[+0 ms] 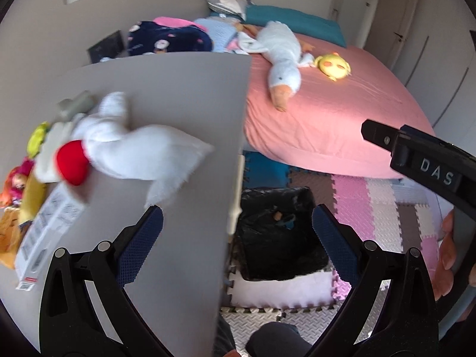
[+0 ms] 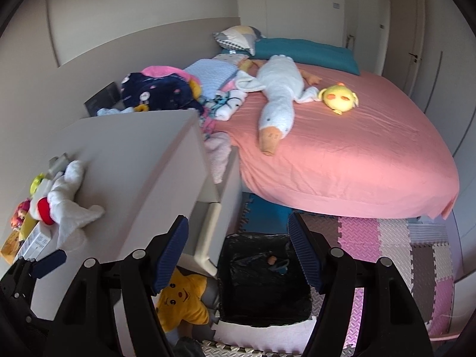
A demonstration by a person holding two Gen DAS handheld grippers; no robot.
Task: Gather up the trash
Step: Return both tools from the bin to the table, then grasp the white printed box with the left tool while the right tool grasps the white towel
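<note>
Your left gripper [image 1: 237, 232] hangs with its fingers spread wide and nothing between them, straddling the table [image 1: 178, 95] edge and the black-lined trash bin [image 1: 278, 235] on the foam floor mat [image 1: 383, 208]. Your right gripper [image 2: 238, 247] is just as wide open and empty, directly above the same trash bin [image 2: 261, 285] (a few small scraps lie inside the liner). Left of the bin, a yellow star plush [image 2: 183, 300] sits under the table. On the tabletop lies a white stuffed toy [image 1: 131, 145]. Beyond the bin, the pink bed [image 2: 342, 154] carries a goose plush [image 2: 278, 98].
</note>
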